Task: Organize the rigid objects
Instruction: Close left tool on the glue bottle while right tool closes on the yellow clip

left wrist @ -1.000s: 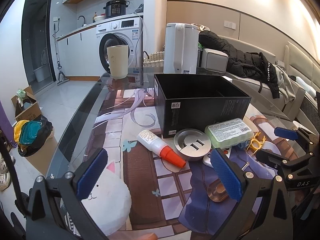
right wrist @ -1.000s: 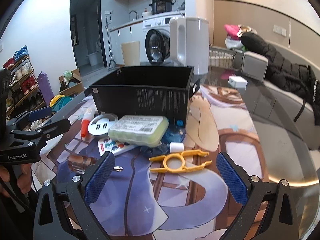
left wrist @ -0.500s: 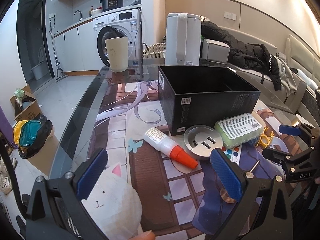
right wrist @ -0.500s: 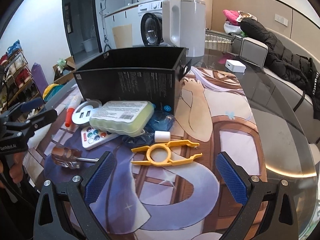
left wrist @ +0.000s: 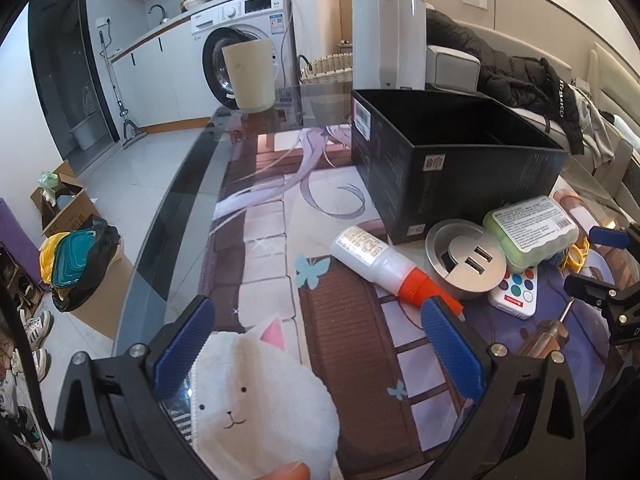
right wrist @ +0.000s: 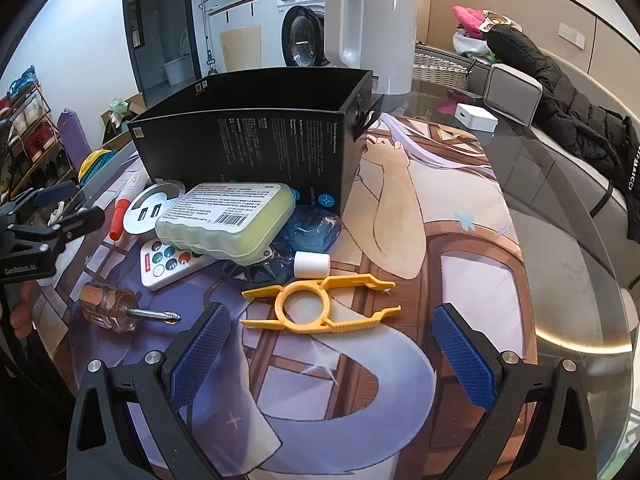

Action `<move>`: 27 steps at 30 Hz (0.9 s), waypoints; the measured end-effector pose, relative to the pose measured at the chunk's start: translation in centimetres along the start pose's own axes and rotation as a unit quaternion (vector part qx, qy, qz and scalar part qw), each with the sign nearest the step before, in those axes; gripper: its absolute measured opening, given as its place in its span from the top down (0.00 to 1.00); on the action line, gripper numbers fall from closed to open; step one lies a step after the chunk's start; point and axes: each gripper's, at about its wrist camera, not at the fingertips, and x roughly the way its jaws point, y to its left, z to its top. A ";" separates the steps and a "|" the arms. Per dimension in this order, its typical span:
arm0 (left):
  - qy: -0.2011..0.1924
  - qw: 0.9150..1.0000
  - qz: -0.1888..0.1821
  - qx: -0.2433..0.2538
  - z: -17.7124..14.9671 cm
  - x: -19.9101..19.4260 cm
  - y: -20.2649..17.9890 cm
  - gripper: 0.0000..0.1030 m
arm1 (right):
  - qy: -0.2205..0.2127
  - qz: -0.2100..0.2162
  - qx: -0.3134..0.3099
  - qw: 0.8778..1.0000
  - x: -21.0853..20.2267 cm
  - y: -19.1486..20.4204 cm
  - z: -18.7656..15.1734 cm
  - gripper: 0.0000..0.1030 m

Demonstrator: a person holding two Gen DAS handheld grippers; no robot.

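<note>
An open black box (left wrist: pixel 460 160) (right wrist: pixel 256 140) stands on the printed mat. Before it lie a white glue bottle with orange cap (left wrist: pixel 384 266), a round silver USB socket (left wrist: pixel 466 258), a green case (right wrist: pixel 224 222), a small white remote (right wrist: pixel 172 260), a stubby screwdriver (right wrist: pixel 116 310), a crumpled blue plastic bottle (right wrist: pixel 308 232) and a yellow plastic tool (right wrist: pixel 320 304). My left gripper (left wrist: pixel 316 344) is open and empty, short of the glue bottle. My right gripper (right wrist: pixel 330 354) is open and empty, just short of the yellow tool.
A white cat-face cloth (left wrist: pixel 260 400) lies at the table's near edge under my left gripper. A white kettle (right wrist: pixel 368 28), a beige cup (left wrist: pixel 250 74), a wicker basket (right wrist: pixel 440 68) and a grey box (right wrist: pixel 514 94) stand behind the black box. The glass table edge (left wrist: pixel 160 240) drops to the floor at left.
Both grippers have moved forward and lower toward the pile of objects; the items look nearer. Both stay open. Nothing on the table has moved.
</note>
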 end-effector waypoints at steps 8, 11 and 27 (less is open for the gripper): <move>0.030 0.999 -0.039 0.023 0.7 0.8 -1.2 0.00 | 0.003 0.006 -0.006 1.000 0.1 0.0 0.1 0.00; 0.038 0.997 -0.049 0.038 1.0 1.0 -1.7 0.00 | 0.004 0.008 -0.010 1.000 0.2 0.0 0.1 0.00; 0.059 0.995 -0.070 0.041 1.5 2.1 -2.1 0.00 | 0.004 0.015 -0.016 1.000 0.2 -0.1 0.0 0.00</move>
